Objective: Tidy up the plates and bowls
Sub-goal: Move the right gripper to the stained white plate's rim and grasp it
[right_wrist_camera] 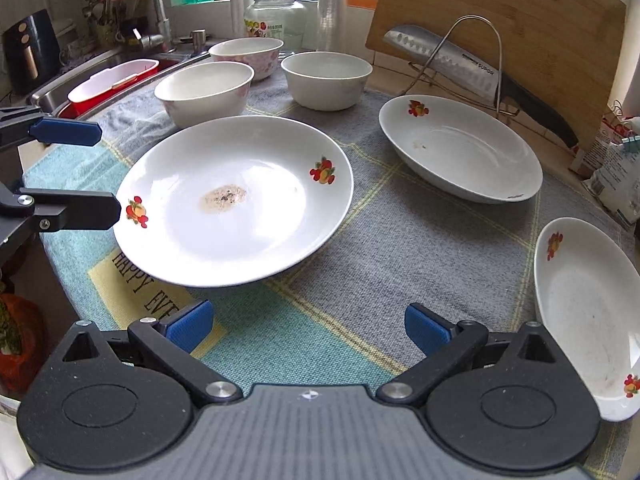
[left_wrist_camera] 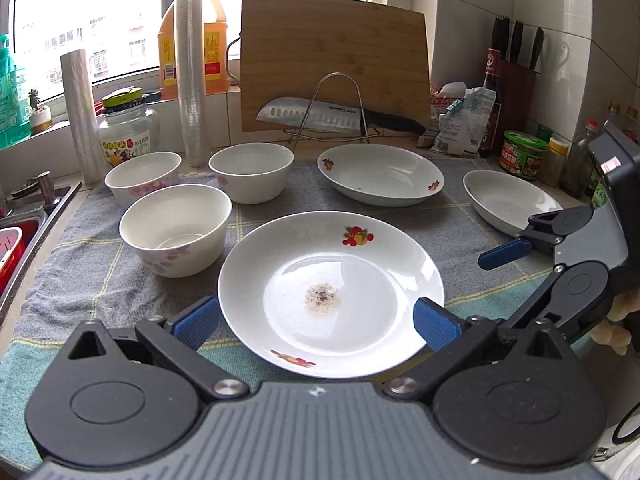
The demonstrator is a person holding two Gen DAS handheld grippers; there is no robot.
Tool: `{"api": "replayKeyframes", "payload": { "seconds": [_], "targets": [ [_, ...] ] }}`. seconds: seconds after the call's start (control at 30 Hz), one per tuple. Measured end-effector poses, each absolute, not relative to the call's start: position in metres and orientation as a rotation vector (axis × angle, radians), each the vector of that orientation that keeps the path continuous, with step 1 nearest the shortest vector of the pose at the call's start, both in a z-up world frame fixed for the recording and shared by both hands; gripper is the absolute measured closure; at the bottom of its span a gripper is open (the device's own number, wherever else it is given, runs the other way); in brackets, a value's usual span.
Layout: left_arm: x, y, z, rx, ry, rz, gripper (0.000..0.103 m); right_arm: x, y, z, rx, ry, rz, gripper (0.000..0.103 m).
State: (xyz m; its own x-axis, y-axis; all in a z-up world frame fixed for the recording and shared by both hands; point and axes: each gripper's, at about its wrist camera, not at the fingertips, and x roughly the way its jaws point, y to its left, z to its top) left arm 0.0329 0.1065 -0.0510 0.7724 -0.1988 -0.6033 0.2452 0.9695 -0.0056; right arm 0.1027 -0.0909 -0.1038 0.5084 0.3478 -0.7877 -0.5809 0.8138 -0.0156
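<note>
A white plate (left_wrist_camera: 332, 292) (right_wrist_camera: 236, 200) with a brown stain and fruit prints lies on the grey towel (left_wrist_camera: 460, 232). My left gripper (left_wrist_camera: 316, 322) (right_wrist_camera: 92, 172) is open with its pads either side of the plate's near rim. My right gripper (right_wrist_camera: 308, 326) is open over bare towel and holds nothing; its blue pad (left_wrist_camera: 503, 255) shows at the right. Behind lie a deep plate (left_wrist_camera: 380, 174) (right_wrist_camera: 460, 152) and, at the right edge, another plate (left_wrist_camera: 508, 200) (right_wrist_camera: 588, 312). Three white bowls (left_wrist_camera: 176, 228) (left_wrist_camera: 142, 178) (left_wrist_camera: 252, 172) stand upright at the back left.
A knife (left_wrist_camera: 332, 116) rests on a wire rack against an upright cutting board (left_wrist_camera: 336, 60). Cling-film rolls (left_wrist_camera: 192, 80), a jar (left_wrist_camera: 128, 128) and oil bottles line the window sill. The sink (right_wrist_camera: 100, 80) is at the left; sauce bottles and a knife block (left_wrist_camera: 516, 92) stand at the right.
</note>
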Motion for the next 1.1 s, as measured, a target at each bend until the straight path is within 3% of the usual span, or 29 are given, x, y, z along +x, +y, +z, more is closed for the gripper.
{"api": "replayKeyframes", "payload": {
  "seconds": [0.47, 0.77, 1.1],
  "targets": [
    [0.041, 0.099, -0.053, 0.086, 0.721, -0.087, 0.001, 0.124, -0.088, -0.120, -0.319, 0.849, 0.768, 0.000],
    [0.029, 0.114, -0.083, 0.162, 0.857, -0.198, 0.001, 0.128, -0.100, -0.112, -0.279, 0.898, 0.786, 0.000],
    [0.052, 0.121, -0.103, 0.191, 0.853, -0.361, 0.001, 0.132, -0.093, -0.101, -0.216, 0.943, 0.758, 0.000]
  ]
}}
